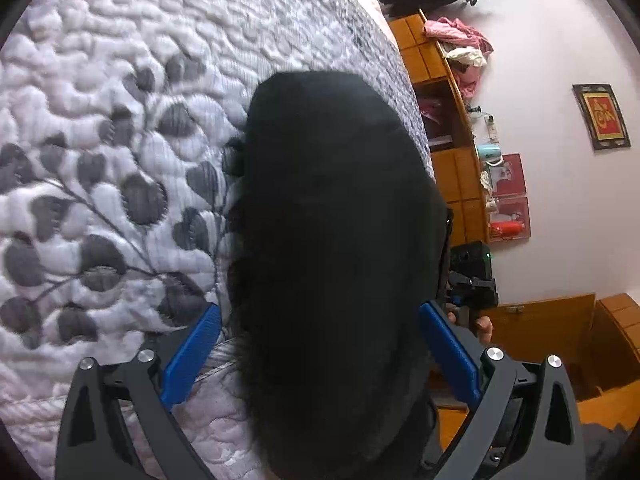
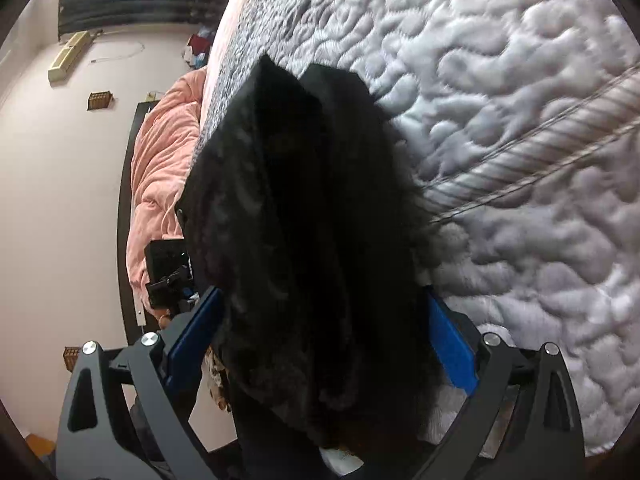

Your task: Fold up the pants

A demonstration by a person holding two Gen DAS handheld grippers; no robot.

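- Left claw (image 1: 320,310), at 6 o'clock of the left wrist view: spread wide and clamped on nothing. Straddles the black pants (image 1: 332,220), with a strip of bedspread showing between the 7 o'clock pad and the cloth.
- Right claw (image 2: 322,292), at 6 o'clock of the right wrist view: likewise wide apart. Flanks the black pants (image 2: 304,220) with cloth close to both pads and no visible pinch, so judged released rather than gripping.
- Black pants: a compact, layered bundle from centre toward 12 o'clock in both views, resting on the quilted bedspread (image 1: 120,120), with stacked edges showing at 12 o'clock in the right wrist view.
- Probable reason for the straddling pose: set down after a fold, with a claw at either side so the layers settle without being dragged. Fold seemingly near done; squareness of the edges impossible to judge from so close.
- Quilted bedspread (image 2: 520,120): soft and puckered, likely to grip the cloth and hold the bundle in place.
- Pink comforter (image 2: 160,168) at 9 o'clock, heaped at the bed's far side, well apart from the pants.
- Wooden shelf unit (image 1: 444,184) at 3 o'clock: most compartments closed by panels. One open cubby at 2 o'clock, contents too dim to name.
- Along the shelf unit's edge: crumpled pink clothes (image 1: 456,32) at 1 o'clock, a pale teal mug (image 1: 490,154) and a red bottle (image 1: 506,228) near 3 o'clock.
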